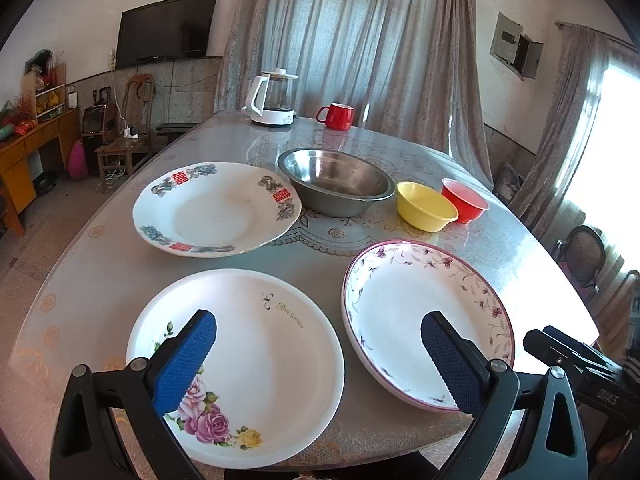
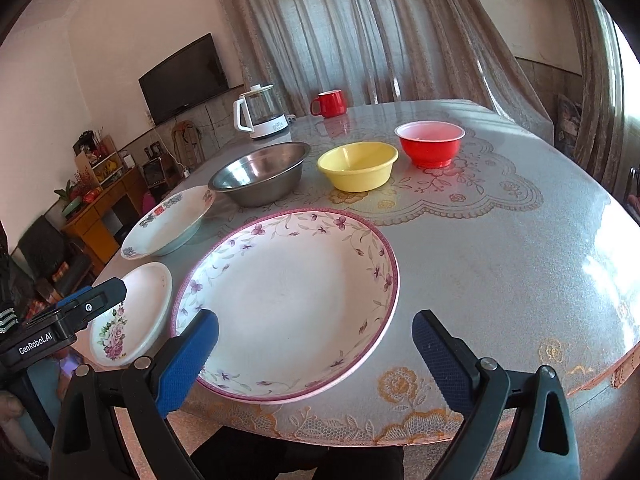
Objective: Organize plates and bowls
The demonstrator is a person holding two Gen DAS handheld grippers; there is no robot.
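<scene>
White porcelain all spread singly, nothing stacked yet. Left claw [image 1: 318, 344] is hovering spread wide, empty, over the rose plate [image 1: 256, 360] at the worktop [image 1: 80, 280] near edge. Red-character plate [image 1: 216, 208] and steel bowl [image 1: 336, 184] are sitting behind. Right claw [image 2: 316, 344] is hanging spread over the purple-vine plate [image 2: 288, 300]; yellow bowl [image 2: 358, 166] and red bowl [image 2: 430, 142] beyond. Likely opening step: pinching a rim, lifting level.

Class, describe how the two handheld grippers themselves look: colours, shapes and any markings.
Each gripper, left gripper and right gripper, has two black plastic arms with silver pivot bolts, tipped by blue pads with a knurled diamond texture. The left gripper's black body reads "GenRobot.AI" in white, seen from the right wrist view. No cables or sleeves show.
</scene>
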